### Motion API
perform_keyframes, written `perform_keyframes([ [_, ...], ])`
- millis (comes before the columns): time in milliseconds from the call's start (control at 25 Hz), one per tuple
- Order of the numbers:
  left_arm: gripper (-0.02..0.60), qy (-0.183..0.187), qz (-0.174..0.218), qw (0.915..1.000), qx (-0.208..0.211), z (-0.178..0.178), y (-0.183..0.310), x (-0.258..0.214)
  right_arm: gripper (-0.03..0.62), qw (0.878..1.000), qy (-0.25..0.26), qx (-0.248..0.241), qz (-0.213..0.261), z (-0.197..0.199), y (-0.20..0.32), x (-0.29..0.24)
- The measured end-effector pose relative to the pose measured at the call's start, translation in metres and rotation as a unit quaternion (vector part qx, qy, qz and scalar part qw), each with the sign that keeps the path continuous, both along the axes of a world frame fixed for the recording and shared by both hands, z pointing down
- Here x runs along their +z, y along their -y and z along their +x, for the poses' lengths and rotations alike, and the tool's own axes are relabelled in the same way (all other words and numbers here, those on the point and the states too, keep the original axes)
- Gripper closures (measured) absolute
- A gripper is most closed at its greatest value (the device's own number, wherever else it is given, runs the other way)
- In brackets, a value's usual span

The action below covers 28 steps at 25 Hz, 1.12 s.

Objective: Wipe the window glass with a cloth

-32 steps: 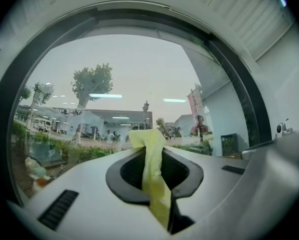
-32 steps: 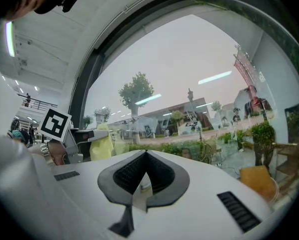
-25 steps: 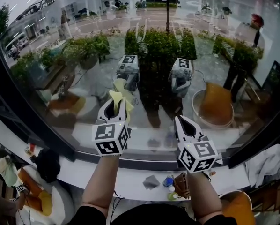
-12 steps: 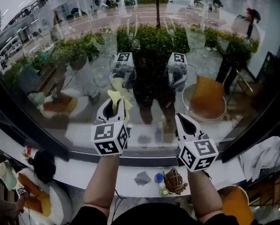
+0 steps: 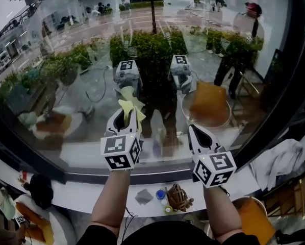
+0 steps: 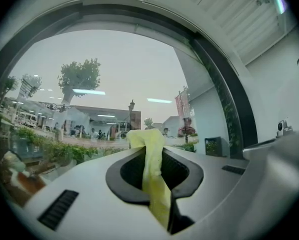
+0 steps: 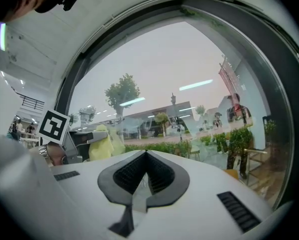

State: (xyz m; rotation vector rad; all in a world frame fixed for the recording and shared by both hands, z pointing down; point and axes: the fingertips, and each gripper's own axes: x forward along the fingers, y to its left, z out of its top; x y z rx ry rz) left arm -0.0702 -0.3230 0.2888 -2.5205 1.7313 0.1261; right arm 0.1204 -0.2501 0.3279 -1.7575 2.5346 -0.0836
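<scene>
Carried rightward along glass (image 5: 71, 40): left claw (image 5: 125, 114) pinching cloth (image 5: 128, 100), right claw (image 5: 196, 130) pressed together, empty; wiping likely proceeding.

Cloth (image 6: 152, 174): pale yellow, plain, no print.

Left gripper (image 5: 125, 115) and right gripper (image 5: 196, 131): we log white shells with black ribbed jaw linings. The marker cubes (image 5: 120, 152) carry black-and-white square patterns.

Window frame (image 5: 298, 60) is black and the sill (image 5: 81, 193) is white.

Through the glass we see green hedges (image 5: 147, 47) under a pale grey sky.

At far right is a crumpled fabric (image 5: 285, 162), white-grey.
</scene>
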Motion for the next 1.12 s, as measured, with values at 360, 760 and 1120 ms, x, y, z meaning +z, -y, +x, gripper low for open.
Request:
perform_keyframes([
  [360, 0.529, 0.016, 0.005, 0.9984, 0.053, 0.094, -0.001, -0.002, 0.568, 0.999, 0.006, 0.051, 0.005, 0.082, -0.016, -0.004],
  [760, 0.529, 0.035, -0.001, 0.9944, 0.1, 0.172, -0.005, -0.001, 0.568, 0.997, 0.021, 0.079, 0.001, 0.137, -0.026, -0.002],
  [1120, 0.531, 0.052, -0.003, 0.9899, 0.131, 0.269, -0.013, 0.005, 0.568, 0.995, 0.04, 0.095, -0.009, 0.214, -0.034, 0.015],
])
